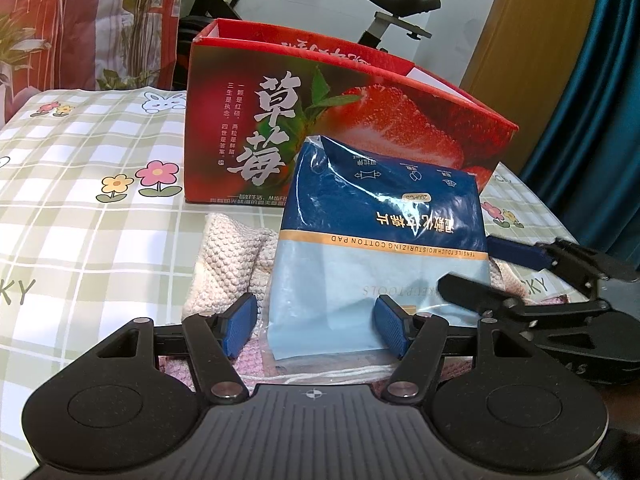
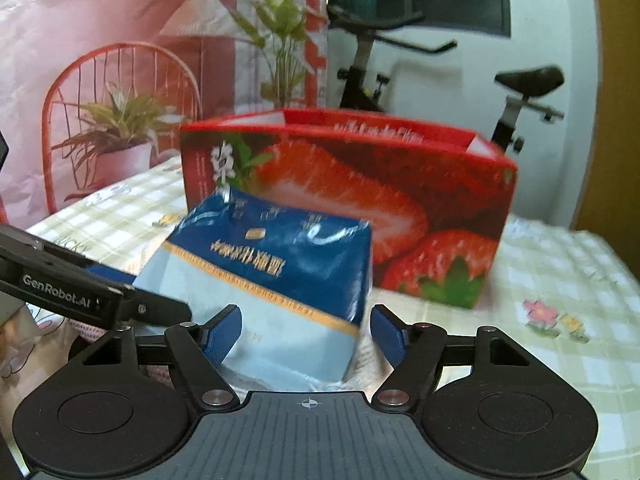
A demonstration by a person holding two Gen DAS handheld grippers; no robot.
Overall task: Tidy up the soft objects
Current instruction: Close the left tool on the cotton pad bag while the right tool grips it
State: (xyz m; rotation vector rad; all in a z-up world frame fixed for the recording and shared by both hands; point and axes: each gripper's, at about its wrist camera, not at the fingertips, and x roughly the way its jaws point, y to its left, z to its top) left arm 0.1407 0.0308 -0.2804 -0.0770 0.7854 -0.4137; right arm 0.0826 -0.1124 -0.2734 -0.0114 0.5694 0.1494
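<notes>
Both grippers, left gripper (image 1: 316, 326) and right gripper (image 2: 306, 334), are clamping the cotton pad bag (image 1: 380, 248), its blurred print hiding the strawberry box (image 1: 320, 128) at twelve o'clock.

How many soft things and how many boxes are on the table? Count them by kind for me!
Cotton pad packs: 1, the blue cotton pad pack.
Knitted cloths: 2, cream knitted cloth and pink knitted cloth.
Boxes: 1, the red strawberry box.
Total: 4
</notes>
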